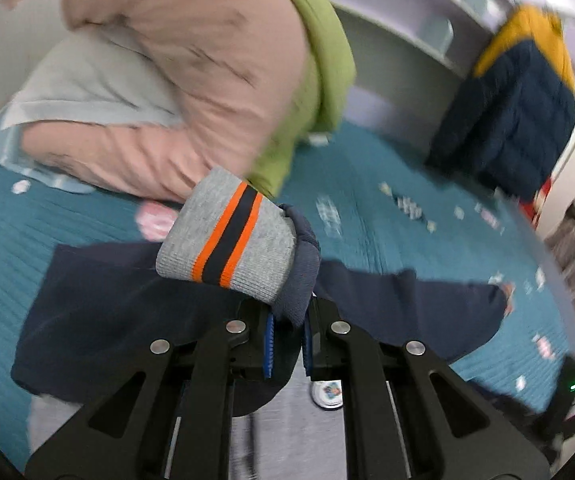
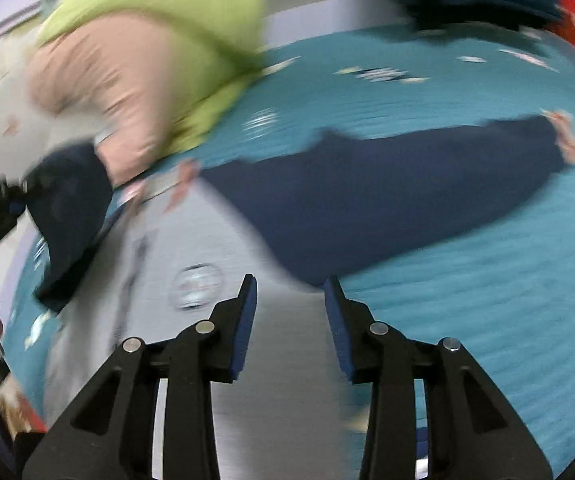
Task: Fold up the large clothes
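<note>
Left hand-held gripper (image 1: pixel 289 344) pinches the sweatshirt's sleeve (image 1: pixel 287 280) just behind its cuff.

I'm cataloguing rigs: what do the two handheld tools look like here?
Both look alike. The left tool and right tool have matte black angular linkage arms with cut-out slots, round silver pivot pins, and fingers lined with blue pads. No cables or markings show. No sleeve can be made out.

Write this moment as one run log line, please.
left gripper: shut on sleeve cuff | right gripper: open, above sweater | bed: other sleeve flat
</note>
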